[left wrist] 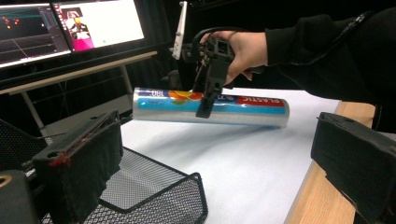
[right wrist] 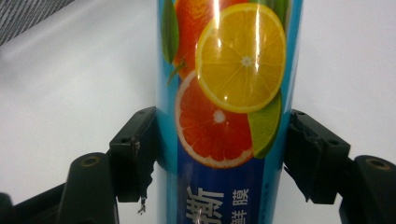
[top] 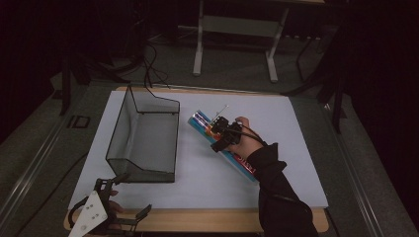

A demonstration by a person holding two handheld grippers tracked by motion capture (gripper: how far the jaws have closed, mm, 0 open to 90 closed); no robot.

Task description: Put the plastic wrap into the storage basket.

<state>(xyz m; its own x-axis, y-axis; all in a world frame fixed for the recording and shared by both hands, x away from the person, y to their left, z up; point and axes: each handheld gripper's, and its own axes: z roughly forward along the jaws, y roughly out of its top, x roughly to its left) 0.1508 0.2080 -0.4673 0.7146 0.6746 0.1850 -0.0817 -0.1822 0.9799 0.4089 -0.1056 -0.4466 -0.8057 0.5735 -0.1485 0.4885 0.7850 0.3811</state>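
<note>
A blue roll of plastic wrap (top: 198, 120) printed with citrus slices lies slantwise on the white mat (top: 286, 143). My right gripper (top: 219, 134) is shut on it near its far end; in the right gripper view both jaws press the sides of the roll (right wrist: 224, 93). From the left gripper view the roll (left wrist: 247, 109) looks slightly raised, with a shadow beneath it. My left gripper (top: 137, 192) rests at the table's front left edge, open, nothing between its jaws.
A black wire-mesh basket (top: 118, 129) lies tipped on its side on the left of the mat, close to the left gripper (left wrist: 217, 158). Bare wooden table edge (top: 207, 218) runs along the front. Monitors (left wrist: 93, 23) stand beyond the table.
</note>
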